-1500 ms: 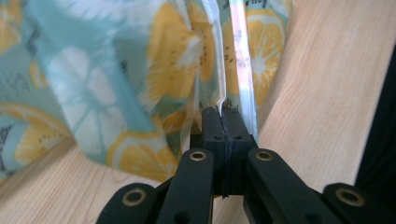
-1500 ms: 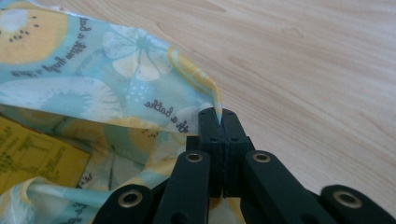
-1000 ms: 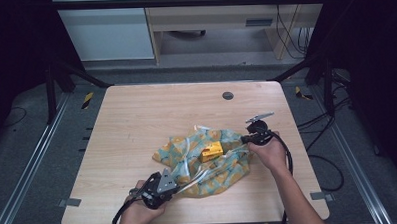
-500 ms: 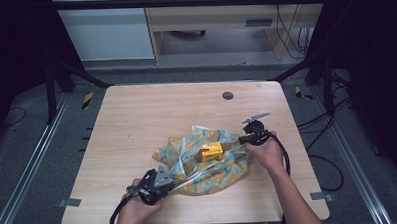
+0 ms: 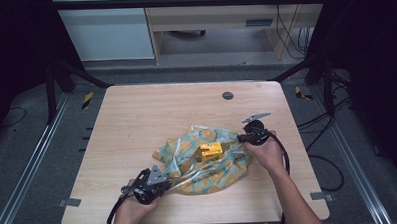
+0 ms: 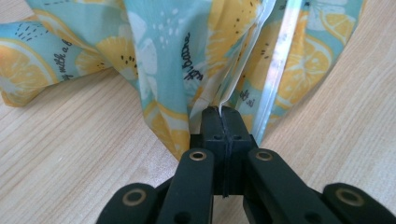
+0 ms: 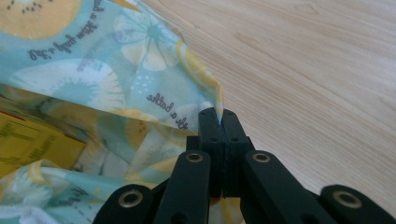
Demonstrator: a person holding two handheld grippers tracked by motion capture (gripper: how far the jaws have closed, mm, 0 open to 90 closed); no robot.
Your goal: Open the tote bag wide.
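Left gripper (image 5: 175,181): I pinch the bag (image 5: 203,164) edge, 7 o'clock.
Right gripper (image 5: 239,137): clamped on its 3 o'clock edge.
Surface (image 5: 137,124): bare toward 12.

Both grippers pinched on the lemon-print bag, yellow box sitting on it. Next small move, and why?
Probably draw the two hands slightly apart to open the bag's mouth wider. The left gripper is shut on the bag at its near edge, the right gripper on its far-right edge, and the fabric between them lies crumpled around the yellow box on the table.
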